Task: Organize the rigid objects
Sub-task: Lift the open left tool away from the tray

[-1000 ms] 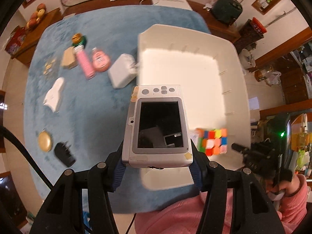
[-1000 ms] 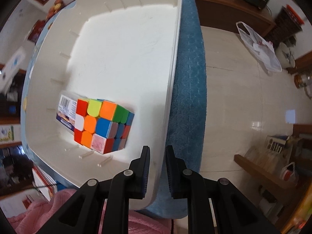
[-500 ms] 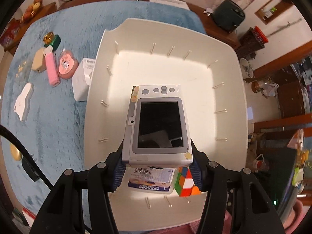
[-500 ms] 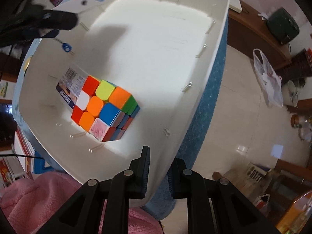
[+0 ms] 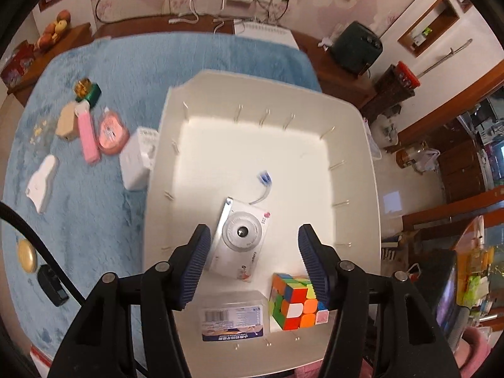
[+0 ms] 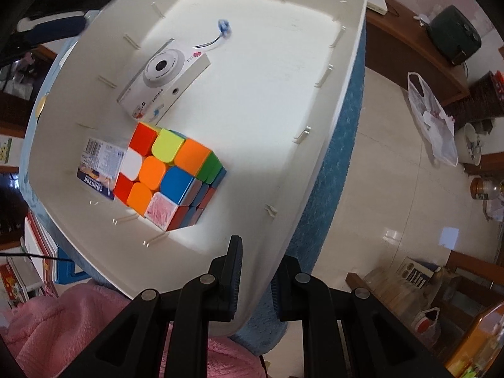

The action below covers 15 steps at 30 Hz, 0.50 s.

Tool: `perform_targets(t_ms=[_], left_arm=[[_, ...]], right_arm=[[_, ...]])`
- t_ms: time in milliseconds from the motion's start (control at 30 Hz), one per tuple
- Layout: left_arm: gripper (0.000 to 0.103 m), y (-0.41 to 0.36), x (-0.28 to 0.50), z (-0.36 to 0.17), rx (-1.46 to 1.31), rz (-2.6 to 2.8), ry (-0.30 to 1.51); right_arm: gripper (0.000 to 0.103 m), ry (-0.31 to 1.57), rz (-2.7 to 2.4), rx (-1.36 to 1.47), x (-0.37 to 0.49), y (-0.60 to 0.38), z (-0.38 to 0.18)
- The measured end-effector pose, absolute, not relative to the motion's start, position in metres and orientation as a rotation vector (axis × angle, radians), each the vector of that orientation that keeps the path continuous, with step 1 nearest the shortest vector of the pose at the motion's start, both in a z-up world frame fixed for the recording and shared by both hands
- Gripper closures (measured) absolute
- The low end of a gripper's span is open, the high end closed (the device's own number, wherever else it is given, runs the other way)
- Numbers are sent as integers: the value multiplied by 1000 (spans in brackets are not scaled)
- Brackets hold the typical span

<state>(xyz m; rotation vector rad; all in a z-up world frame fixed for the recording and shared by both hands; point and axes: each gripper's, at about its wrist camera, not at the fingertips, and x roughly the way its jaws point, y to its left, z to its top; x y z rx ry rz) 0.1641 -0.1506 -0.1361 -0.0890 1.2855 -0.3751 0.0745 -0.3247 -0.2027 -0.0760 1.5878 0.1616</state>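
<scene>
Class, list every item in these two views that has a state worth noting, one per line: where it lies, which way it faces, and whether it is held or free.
White toy camera: free in the tub, lens up.
Multicoloured puzzle cube: inside the tub, beside the camera.
Clear labelled plastic box: flat in the tub, next to the cube.
White plastic tub: wall clamped.
Left gripper: jaws opening, gripping nothing.
Right gripper: shut on the tub wall.

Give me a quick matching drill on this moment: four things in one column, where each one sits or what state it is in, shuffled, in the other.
1. toy camera
2. puzzle cube
3. pink bar
4. right gripper

A. lying on the blue cloth outside the bin
B. clamped on the white bin's rim
C. lens up on the bin floor, loose between opening jaws
D. beside a barcoded box in the bin

Pairs: 1-C, 2-D, 3-A, 4-B
</scene>
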Motion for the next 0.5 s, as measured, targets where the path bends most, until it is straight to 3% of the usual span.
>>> perform_targets(t_ms=[167, 233, 500], left_arm=[[30, -130, 159, -118, -106, -363, 1231], [22, -120, 157, -114, -111, -346, 1211], [22, -59, 146, -102, -141, -244, 1138]], right_arm=[[86, 1597, 120, -3, 77, -335, -204], [86, 1598, 101, 30, 78, -338, -205], [86, 1594, 24, 119, 80, -346, -208]])
